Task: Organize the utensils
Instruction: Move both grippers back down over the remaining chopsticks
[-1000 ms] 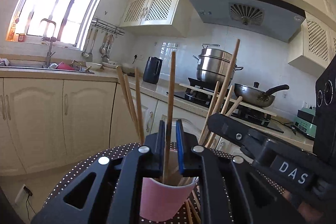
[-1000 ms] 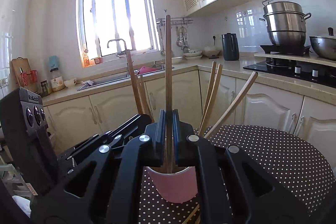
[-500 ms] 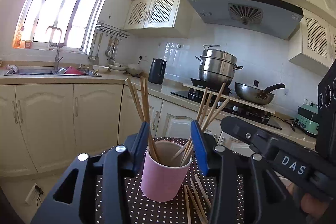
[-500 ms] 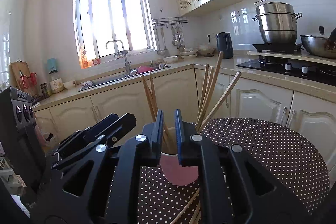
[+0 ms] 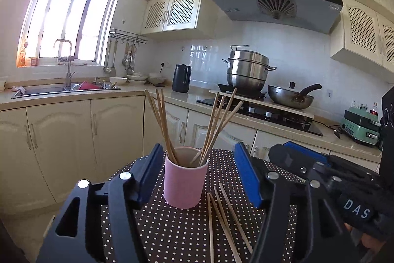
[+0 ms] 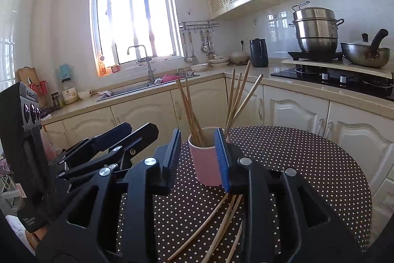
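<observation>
- Both grippers had let go of their chopsticks and backed off from the pink cup (image 5: 185, 179).
- Left gripper (image 5: 200, 173) was opening wide, empty.
- Right gripper (image 6: 198, 155) was opening, narrower, empty.
- Loose chopsticks (image 5: 225, 218) lay on the dotted table (image 6: 307, 164) before the cup.

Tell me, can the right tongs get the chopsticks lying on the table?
Probably yes. The loose chopsticks lie bare on the dotted table, just under the right tongs, which are opening with nothing held. Only the pink cup stands close.
</observation>
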The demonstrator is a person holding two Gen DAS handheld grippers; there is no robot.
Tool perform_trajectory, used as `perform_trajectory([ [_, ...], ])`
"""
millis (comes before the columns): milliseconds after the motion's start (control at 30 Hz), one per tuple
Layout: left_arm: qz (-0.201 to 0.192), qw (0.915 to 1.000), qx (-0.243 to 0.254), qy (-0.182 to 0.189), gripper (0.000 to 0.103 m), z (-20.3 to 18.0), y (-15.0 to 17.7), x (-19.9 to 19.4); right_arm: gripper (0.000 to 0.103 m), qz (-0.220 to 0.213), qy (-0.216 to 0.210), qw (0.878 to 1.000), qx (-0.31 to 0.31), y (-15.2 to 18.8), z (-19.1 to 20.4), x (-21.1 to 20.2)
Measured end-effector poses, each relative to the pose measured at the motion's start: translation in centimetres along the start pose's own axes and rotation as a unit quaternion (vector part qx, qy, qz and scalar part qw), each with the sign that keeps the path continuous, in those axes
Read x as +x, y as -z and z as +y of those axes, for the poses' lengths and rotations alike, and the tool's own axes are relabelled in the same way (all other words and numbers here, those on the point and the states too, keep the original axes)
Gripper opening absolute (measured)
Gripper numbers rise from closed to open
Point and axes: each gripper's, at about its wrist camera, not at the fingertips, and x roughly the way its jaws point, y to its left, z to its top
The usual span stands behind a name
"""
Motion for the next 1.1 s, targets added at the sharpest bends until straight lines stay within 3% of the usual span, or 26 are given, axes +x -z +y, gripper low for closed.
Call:
perform_trajectory([
  [100, 0.016, 0.9999, 0.005, -0.001, 0.063, -0.6, 0.4, -0.3, 0.046, 0.005, 0.005, 1.000, 0.010, 0.6, -0.7, -1.0],
  [400, 0.112, 0.9924, 0.051, -0.003, 0.066, -2.8, 1.9, 1.8, 0.052, 0.045, 0.037, 0.998, 0.024, 1.9, -3.1, -1.5],
  [633, 0.208, 0.9767, 0.053, -0.008, 0.066, -3.1, 3.4, 5.4, 0.054, 0.106, 0.063, 0.992, 0.037, 3.6, -5.7, 0.4],
  [800, 0.280, 0.9592, 0.037, -0.005, 0.066, -2.6, 4.5, 8.5, 0.054, 0.145, 0.071, 0.986, 0.037, 4.6, -6.7, 2.2],
  [1100, 0.364, 0.9302, 0.040, -0.017, 0.066, -2.1, 7.6, 13.4, 0.054, 0.210, 0.075, 0.974, 0.038, 6.0, -8.2, 5.7],
])
